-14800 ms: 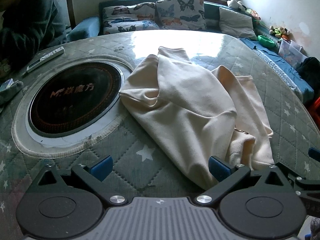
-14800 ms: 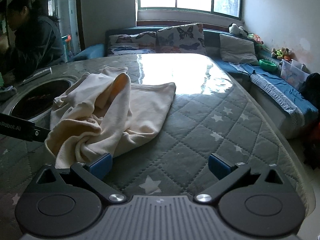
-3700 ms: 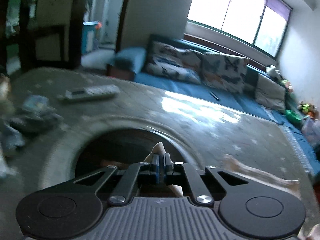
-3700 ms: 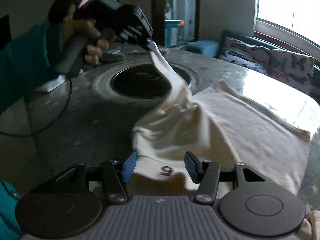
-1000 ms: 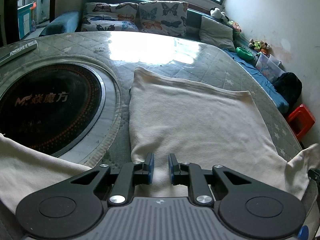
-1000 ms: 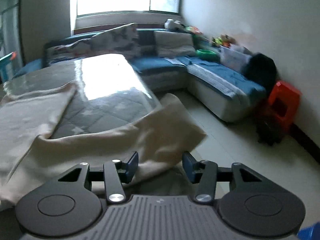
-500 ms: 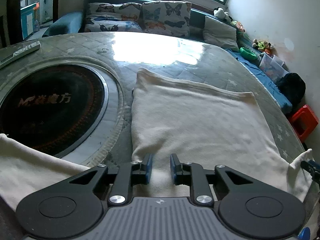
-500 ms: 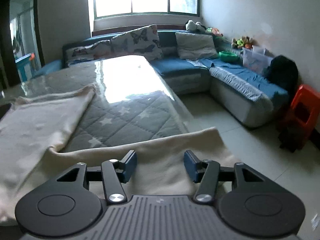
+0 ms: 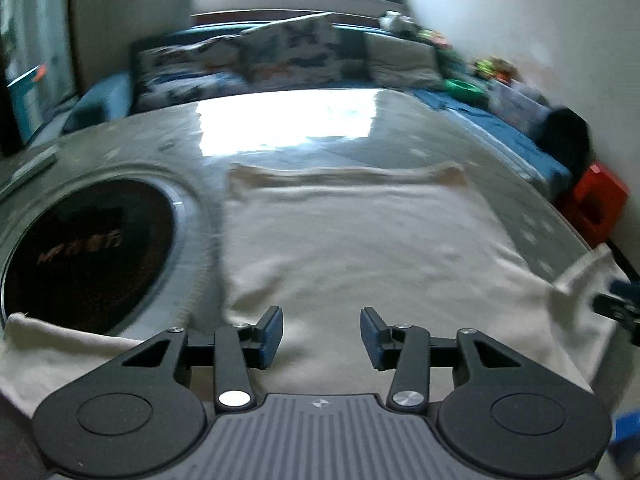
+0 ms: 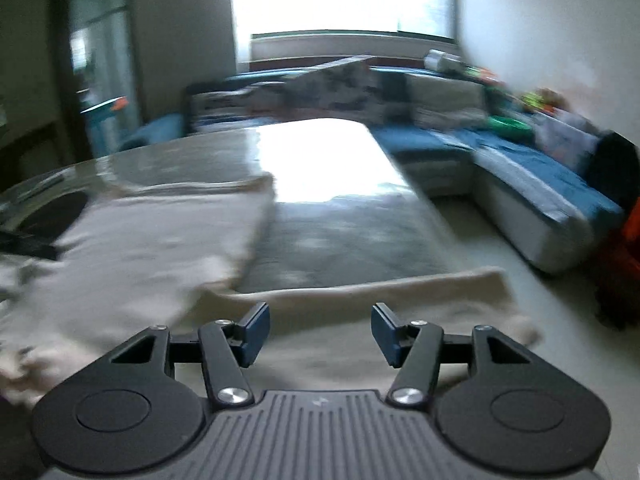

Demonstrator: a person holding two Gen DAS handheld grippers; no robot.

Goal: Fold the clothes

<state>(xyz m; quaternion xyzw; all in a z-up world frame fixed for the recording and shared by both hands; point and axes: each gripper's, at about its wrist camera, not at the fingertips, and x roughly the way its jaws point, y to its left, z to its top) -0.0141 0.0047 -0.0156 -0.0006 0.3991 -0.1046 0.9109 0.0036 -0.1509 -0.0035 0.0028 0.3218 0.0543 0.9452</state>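
Cream fleece garment (image 9: 352, 248) lies flat on desk (image 9: 280, 128); both hand-held grippers (image 9: 321, 332) (image 10: 320, 334) spread, empty; next: pinch near hem

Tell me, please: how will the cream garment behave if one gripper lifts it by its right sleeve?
The garment will probably sag and trail, since it lies flat and limp on the table. The sleeve droops over the table edge, so it may slide off if pulled. It looks like soft knit, likely light and easy to pinch.
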